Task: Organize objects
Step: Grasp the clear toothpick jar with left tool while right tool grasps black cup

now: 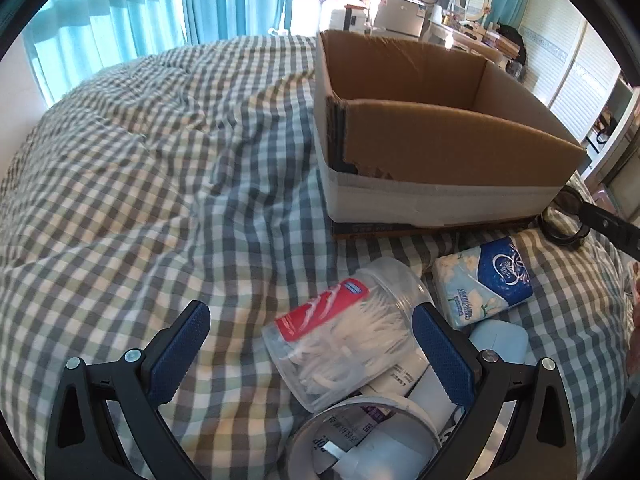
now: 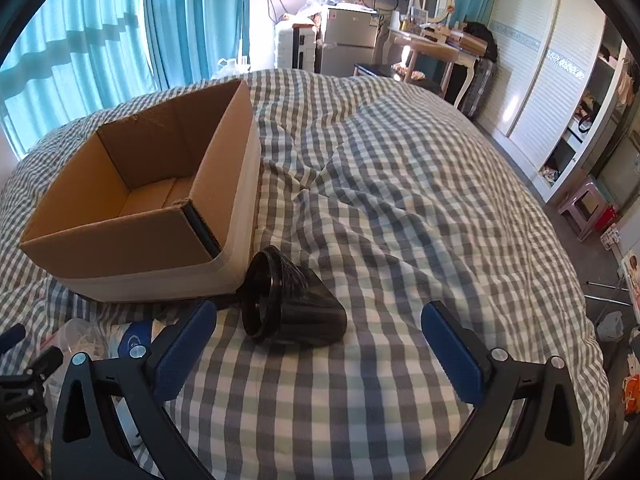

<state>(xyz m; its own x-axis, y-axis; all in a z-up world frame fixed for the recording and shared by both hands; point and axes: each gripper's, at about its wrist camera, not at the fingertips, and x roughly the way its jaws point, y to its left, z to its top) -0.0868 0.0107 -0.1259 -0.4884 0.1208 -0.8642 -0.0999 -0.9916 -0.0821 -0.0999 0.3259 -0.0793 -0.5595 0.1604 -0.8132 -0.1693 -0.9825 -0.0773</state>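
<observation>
So nothing is packed yet: the cardboard box [image 2: 136, 200] ahead looks empty, the floss-pick jar [image 1: 344, 336] lies between the left gripper's [image 1: 310, 344] spread jaws, the black nozzle [image 2: 292, 304] between the right gripper's [image 2: 320, 340], also spread.

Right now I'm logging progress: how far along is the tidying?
Barely started. The cardboard box looks empty. Both hand-held grippers, left and right, are open and hold nothing. Still on the bed: floss pick jar, tissue pack, black nozzle.
</observation>
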